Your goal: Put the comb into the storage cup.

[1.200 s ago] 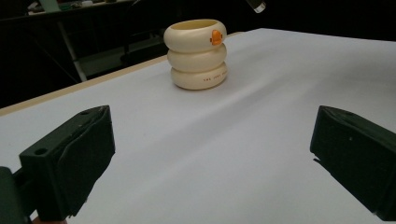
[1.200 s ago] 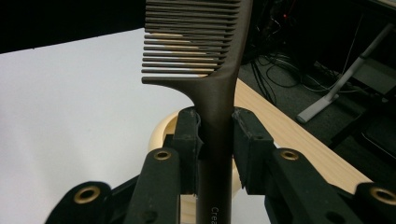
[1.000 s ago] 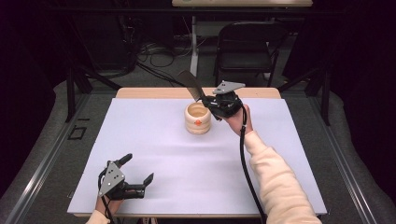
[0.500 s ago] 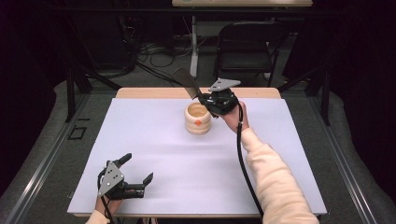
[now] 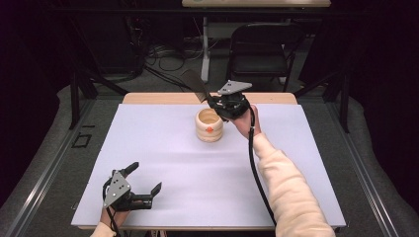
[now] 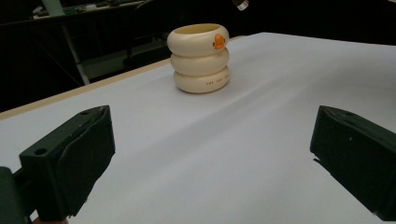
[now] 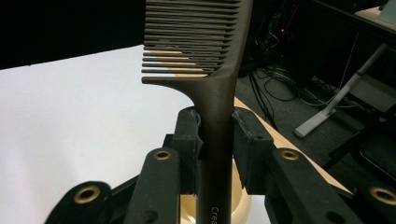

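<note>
Resting at the near left corner, the left gripper (image 5: pixel 141 189) has its jaws spread wide, nothing between them.
Mid-table stands the cream ringed cup (image 5: pixel 209 125); just right, the right gripper (image 5: pixel 211 101) clamps a brown comb (image 7: pixel 215 79) by its handle above the cup.

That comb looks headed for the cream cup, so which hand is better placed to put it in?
The right. Its gripper already has its jaws shut on the comb, just beside the cup. The left gripper rests open at the near edge of the table, far from it.
</note>
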`<state>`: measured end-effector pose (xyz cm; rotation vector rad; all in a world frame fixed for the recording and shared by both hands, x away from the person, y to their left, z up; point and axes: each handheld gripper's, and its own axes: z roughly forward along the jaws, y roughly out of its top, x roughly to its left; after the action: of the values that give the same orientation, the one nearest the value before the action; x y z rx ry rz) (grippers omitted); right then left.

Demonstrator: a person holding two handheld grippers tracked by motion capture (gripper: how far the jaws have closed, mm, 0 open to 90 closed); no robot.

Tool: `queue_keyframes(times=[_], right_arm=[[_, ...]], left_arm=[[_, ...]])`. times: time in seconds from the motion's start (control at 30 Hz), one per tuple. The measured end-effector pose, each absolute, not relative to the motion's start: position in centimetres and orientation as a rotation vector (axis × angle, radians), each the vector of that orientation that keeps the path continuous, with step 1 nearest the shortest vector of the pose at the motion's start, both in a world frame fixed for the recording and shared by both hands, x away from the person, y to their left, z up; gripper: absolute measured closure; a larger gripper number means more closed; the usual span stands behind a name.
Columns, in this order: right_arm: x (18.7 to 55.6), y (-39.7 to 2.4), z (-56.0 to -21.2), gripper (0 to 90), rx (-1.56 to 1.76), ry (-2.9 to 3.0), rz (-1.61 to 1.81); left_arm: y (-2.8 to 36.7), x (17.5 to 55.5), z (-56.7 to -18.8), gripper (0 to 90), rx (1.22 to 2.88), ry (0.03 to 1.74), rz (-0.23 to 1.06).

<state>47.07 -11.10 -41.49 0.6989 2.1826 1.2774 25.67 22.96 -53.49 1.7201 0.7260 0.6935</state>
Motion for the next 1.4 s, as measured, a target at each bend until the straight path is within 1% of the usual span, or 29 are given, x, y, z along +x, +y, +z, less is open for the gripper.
queue_keyframes(times=[0.97, 1.4], right_arm=[[48.3, -10.0, -41.2, 72.7, 0.691, 2.137, 1.333], [48.7, -9.6, -41.7, 72.7, 0.696, 2.115, 1.373]], left_arm=[[23.0, 25.7, -53.5, 0.1, 1.723, 0.727, 0.692], [23.0, 25.7, -53.6, 0.1, 1.723, 0.727, 0.691]])
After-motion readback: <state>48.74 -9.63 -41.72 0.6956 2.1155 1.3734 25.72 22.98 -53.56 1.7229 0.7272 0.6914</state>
